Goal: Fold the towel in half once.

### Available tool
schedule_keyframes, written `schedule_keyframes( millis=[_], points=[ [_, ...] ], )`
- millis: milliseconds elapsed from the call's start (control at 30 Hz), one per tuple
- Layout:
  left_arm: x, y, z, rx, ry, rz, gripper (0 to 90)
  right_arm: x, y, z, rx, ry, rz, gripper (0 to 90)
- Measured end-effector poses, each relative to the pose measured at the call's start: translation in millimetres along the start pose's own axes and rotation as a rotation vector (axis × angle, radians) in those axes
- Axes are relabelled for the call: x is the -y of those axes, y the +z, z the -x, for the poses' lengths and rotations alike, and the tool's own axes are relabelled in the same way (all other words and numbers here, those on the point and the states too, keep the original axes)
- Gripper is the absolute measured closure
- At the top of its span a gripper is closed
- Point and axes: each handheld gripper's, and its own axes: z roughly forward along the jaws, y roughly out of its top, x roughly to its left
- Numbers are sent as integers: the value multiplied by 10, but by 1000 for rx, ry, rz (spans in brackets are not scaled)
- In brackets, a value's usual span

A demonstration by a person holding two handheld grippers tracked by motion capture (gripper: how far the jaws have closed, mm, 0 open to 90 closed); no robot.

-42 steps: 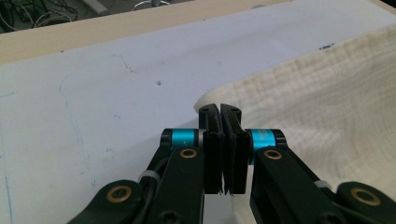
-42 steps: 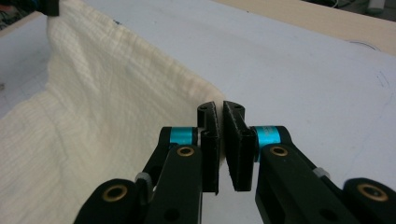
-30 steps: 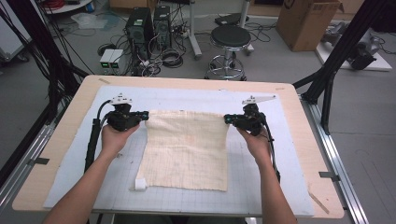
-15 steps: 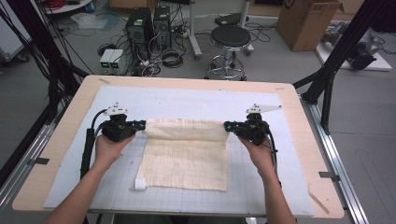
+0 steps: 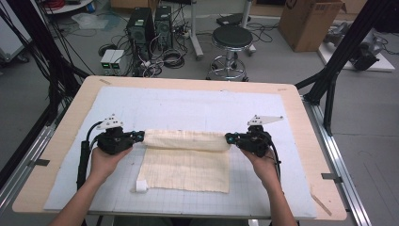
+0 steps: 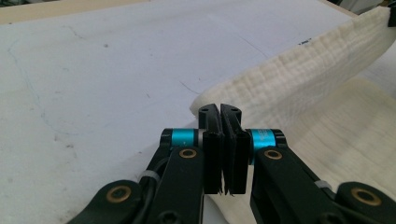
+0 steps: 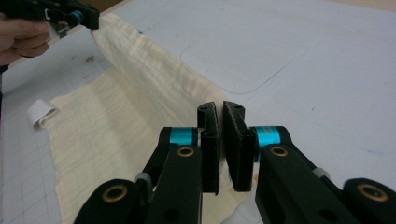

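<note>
While both tongs, left tongs (image 5: 137, 137) and right tongs (image 5: 231, 138), pinch the cloth (image 5: 188, 162) corners, the fold is half done; the far edge must reach the near edge.

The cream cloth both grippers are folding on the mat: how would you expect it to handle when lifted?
The cloth is probably floppy: its lifted edge sags between the left gripper and right gripper. It seems light, hanging from two thin pinches at the corners. Its ribbed weave looks grippy rather than slippery, so it likely won't slide out.
</note>
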Motion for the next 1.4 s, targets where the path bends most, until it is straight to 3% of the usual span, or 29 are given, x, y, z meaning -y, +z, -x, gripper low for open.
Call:
schedule_keyframes(
  millis=[133, 333, 500, 867, 1400],
  points=[
    [26, -38, 76, 12, 29, -6, 872, 61, -13, -36, -7, -5, -8, 852],
    [133, -106, 130, 20, 36, -3, 872, 160, -54, -91, -13, -21, -8, 852],
    [243, -141, 161, 41, 9, 8, 871, 226, -51, -153, -24, -33, -22, 852],
    [437, -241, 282, 48, 64, -27, 872, 348, -91, -286, -39, -58, -29, 852],
    [597, -348, 357, 83, 81, -36, 868, 598, -76, -396, -56, -61, -63, 851]
  ],
)
